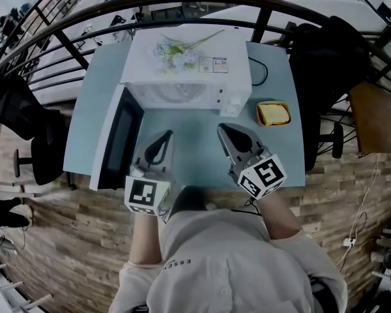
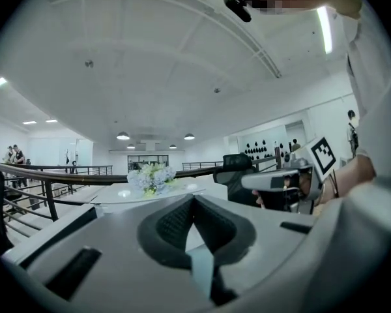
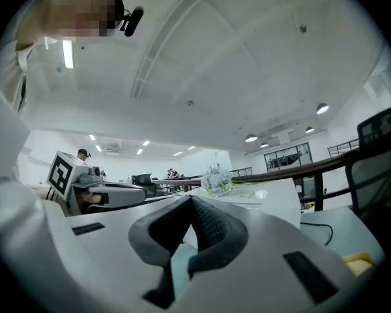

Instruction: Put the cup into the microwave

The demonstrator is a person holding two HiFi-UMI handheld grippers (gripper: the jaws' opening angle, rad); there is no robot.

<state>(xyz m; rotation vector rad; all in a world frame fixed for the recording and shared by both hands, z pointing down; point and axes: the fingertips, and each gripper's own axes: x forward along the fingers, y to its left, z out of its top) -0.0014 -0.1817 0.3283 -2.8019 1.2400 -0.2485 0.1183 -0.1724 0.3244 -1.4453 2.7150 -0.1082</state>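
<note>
The white microwave [image 1: 189, 60] stands at the back of the pale blue table [image 1: 277, 155], its dark door [image 1: 120, 139] swung open to the left. The cavity looks pale, and I cannot make out a cup in it. A small white thing [image 1: 233, 105] stands at the microwave's front right corner; whether it is the cup I cannot tell. My left gripper [image 1: 161, 137] [image 2: 194, 199] hovers above the table in front of the door, shut and empty. My right gripper [image 1: 225, 132] [image 3: 192, 199] is level beside it, also shut with nothing between its pads.
Artificial flowers [image 1: 176, 51] lie on top of the microwave. A yellow dish [image 1: 274, 113] sits on the table to the right, with a black cable behind it. Black chairs stand at the right [image 1: 326, 51] and left [image 1: 26, 122]. A dark railing [image 1: 202, 2] curves behind the table.
</note>
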